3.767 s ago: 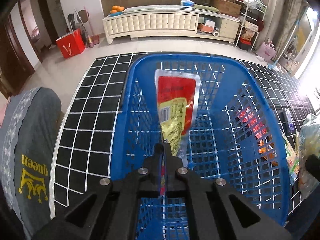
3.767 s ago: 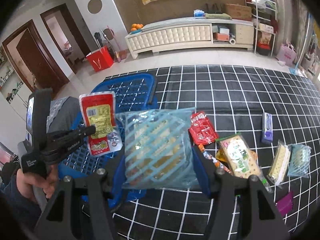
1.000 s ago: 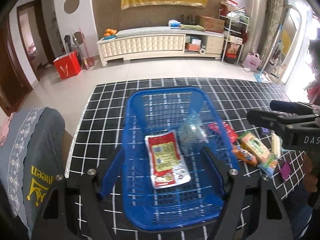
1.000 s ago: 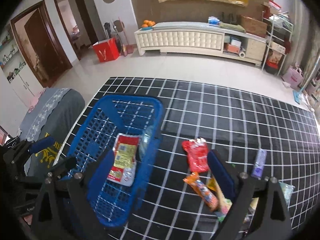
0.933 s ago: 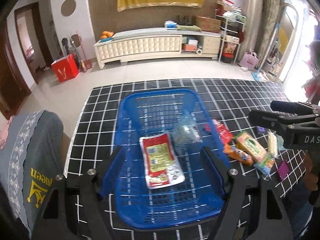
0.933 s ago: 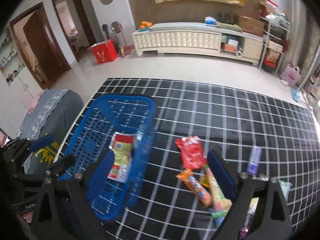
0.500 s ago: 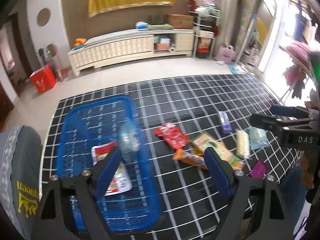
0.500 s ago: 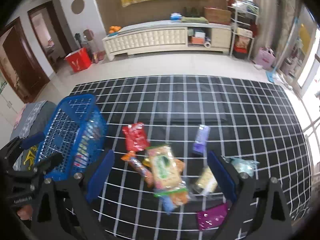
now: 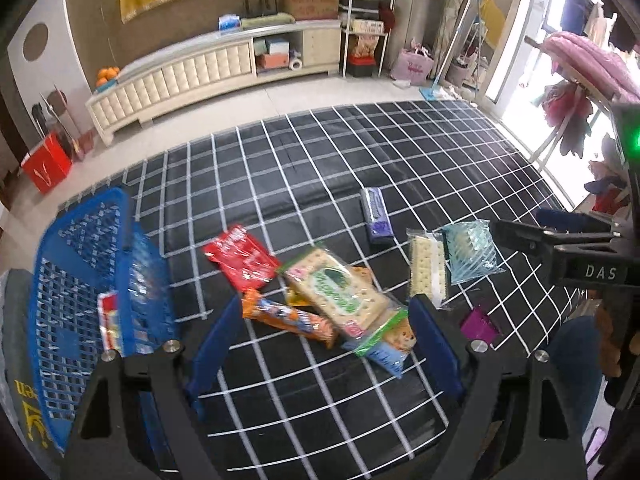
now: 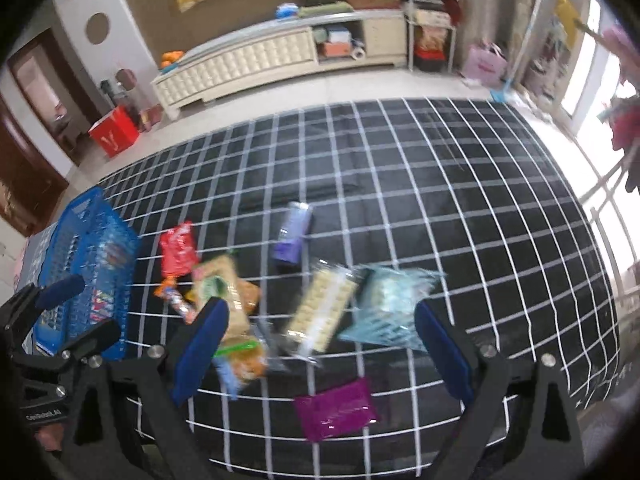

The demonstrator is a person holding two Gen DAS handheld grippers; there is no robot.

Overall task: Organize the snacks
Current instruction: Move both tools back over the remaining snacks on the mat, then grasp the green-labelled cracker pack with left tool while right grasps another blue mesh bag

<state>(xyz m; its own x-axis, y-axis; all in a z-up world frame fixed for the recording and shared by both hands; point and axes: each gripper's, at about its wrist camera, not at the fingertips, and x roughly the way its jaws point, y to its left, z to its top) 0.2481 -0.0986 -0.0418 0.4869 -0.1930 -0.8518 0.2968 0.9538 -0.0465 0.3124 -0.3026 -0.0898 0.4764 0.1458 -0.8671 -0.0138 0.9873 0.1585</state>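
A blue basket (image 9: 80,216) stands at the left on the black grid mat, and a red-and-yellow packet (image 9: 107,320) lies inside it. Loose snacks lie on the mat: a red packet (image 9: 240,260), a green cracker pack (image 9: 336,292), an orange packet (image 9: 288,316), a purple pack (image 9: 374,216), a white cracker pack (image 10: 320,312), a light-blue bag (image 10: 388,304) and a magenta packet (image 10: 336,408). My left gripper (image 9: 324,344) hangs open and empty over the green pack. My right gripper (image 10: 320,344) hangs open and empty over the white pack and the light-blue bag.
The grid mat (image 10: 440,184) extends bare to the far and right sides. Beyond it are a tiled floor, a long cream cabinet (image 9: 192,76), a red bag (image 9: 46,164) and shelves. A grey cushion (image 9: 16,360) lies left of the basket.
Both grippers have let go of their snacks in the basket. They have since swung right, from above the basket to above the loose snacks, both open and empty.
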